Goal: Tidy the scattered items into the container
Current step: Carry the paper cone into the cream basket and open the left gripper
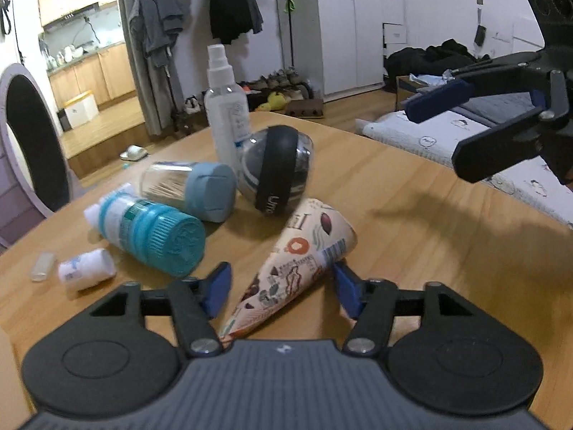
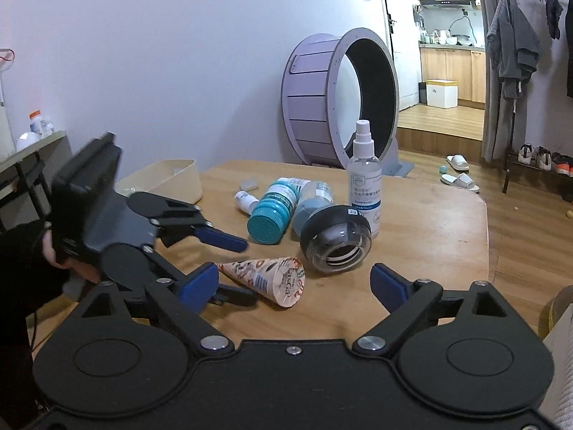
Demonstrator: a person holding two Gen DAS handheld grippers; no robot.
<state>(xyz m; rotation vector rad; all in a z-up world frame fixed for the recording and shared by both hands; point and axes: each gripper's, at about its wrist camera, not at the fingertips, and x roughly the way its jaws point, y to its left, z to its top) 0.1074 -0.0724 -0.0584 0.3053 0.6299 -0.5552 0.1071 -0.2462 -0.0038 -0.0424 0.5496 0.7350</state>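
Note:
A printed paper cone [image 1: 290, 268] lies on the wooden table [image 1: 412, 251], also in the right wrist view [image 2: 272, 277]. My left gripper [image 1: 281, 288] is open with its blue fingers on either side of the cone, not closed on it. Behind the cone lie a black wrist ball [image 1: 275, 172], a teal-capped bottle [image 1: 150, 229], a blue-lidded jar [image 1: 189, 188], a small white tube [image 1: 86, 268] and an upright spray bottle [image 1: 225, 107]. My right gripper [image 2: 295, 281] is open and empty above the table, right of the cone. The beige container [image 2: 168, 179] stands at the table's far left.
A small clear cap [image 1: 43, 267] lies near the table's left edge. A purple cat wheel [image 2: 340, 96] stands on the floor beyond the table. A mattress [image 1: 447, 136] lies past the table's right side.

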